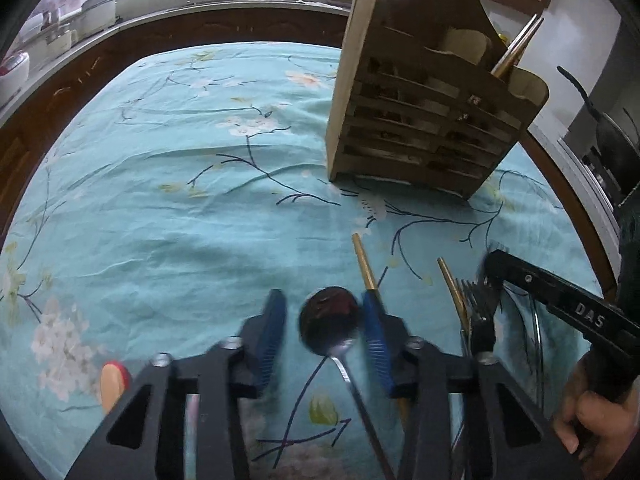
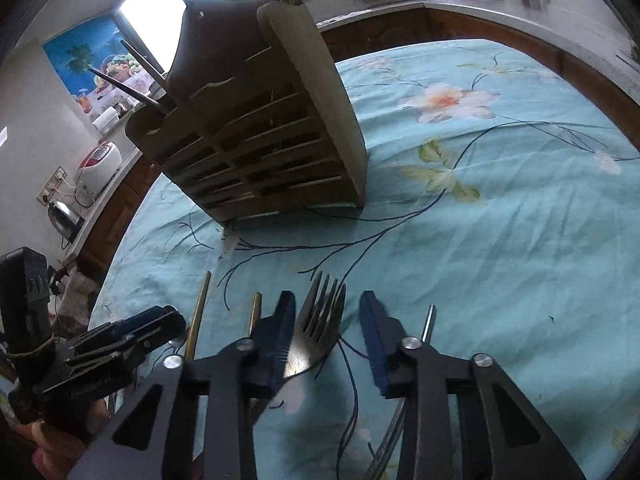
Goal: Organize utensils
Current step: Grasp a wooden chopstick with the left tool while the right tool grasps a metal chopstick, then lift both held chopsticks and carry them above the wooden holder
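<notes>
Left gripper [image 1: 325, 326] is half-open around the shiny metal spoon [image 1: 329, 320] on the blue flowery cloth [image 1: 200, 200]; right gripper [image 2: 326, 332], half-open, only touches the dark metal fork [image 2: 320, 320] w/ one pad. Both could slip if lifted early, missing the wooden slatted holder [image 2: 272, 140].

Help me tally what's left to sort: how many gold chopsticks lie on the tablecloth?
2 gold chopsticks. One lies beside the spoon, its near end under the left claw; the other lies next to the fork. More may be hidden beneath it.
</notes>
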`<state>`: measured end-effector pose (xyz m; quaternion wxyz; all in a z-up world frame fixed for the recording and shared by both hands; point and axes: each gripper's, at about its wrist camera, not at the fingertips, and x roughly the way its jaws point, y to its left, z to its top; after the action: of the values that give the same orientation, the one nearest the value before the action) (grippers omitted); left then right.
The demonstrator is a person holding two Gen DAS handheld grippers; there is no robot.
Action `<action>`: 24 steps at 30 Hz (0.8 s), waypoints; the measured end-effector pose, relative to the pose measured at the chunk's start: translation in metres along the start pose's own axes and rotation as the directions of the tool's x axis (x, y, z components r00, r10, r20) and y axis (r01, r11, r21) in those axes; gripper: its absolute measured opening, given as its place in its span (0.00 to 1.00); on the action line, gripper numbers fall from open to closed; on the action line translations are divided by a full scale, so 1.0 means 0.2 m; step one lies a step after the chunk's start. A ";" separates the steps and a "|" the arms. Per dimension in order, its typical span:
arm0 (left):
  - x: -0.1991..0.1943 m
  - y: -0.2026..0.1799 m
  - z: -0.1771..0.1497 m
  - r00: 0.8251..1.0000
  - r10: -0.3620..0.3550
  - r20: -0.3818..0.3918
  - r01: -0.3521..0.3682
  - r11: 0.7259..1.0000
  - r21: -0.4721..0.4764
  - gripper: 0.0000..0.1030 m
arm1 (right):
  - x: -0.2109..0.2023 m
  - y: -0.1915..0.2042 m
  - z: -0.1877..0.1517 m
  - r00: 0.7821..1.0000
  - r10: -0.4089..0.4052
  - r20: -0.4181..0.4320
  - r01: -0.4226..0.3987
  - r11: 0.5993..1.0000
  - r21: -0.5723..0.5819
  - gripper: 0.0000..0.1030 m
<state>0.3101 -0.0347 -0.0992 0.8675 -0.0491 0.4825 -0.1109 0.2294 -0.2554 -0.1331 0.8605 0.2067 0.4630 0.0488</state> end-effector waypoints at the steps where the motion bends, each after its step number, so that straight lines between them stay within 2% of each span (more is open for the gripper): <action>1: 0.00 0.00 0.00 1.000 -0.007 -0.001 0.007 1.000 -0.003 0.26 | 0.00 0.00 0.00 1.000 0.005 -0.005 -0.004 1.000 0.004 0.14; 2: 0.00 0.00 0.00 1.000 -0.015 -0.003 0.015 1.000 -0.006 0.14 | 0.00 -0.01 0.00 1.000 0.012 -0.005 -0.011 1.000 0.011 0.13; 3: 0.00 0.01 0.00 1.000 -0.030 -0.007 0.030 1.000 -0.008 0.09 | 0.00 -0.01 0.00 1.000 0.014 -0.004 -0.014 1.000 0.013 0.12; 6: -0.01 0.01 0.00 0.999 -0.041 -0.001 0.041 0.999 -0.004 0.04 | -0.03 -0.01 0.00 1.000 0.018 0.014 -0.018 1.000 0.010 0.06; 17: -0.25 0.03 -0.02 0.994 -0.064 0.093 0.065 0.998 -0.006 0.02 | -0.21 0.05 0.01 0.996 0.037 0.077 -0.036 0.999 -0.019 0.02; 24: -0.43 0.06 -0.06 0.986 -0.048 0.160 0.053 0.998 -0.024 0.02 | -0.35 0.12 0.03 0.988 0.038 0.147 -0.029 0.998 -0.058 0.02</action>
<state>0.2585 -0.0013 -0.0363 0.8994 -0.0823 0.4117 -0.1218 0.1972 -0.2539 -0.0661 0.8970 0.1936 0.3927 0.0606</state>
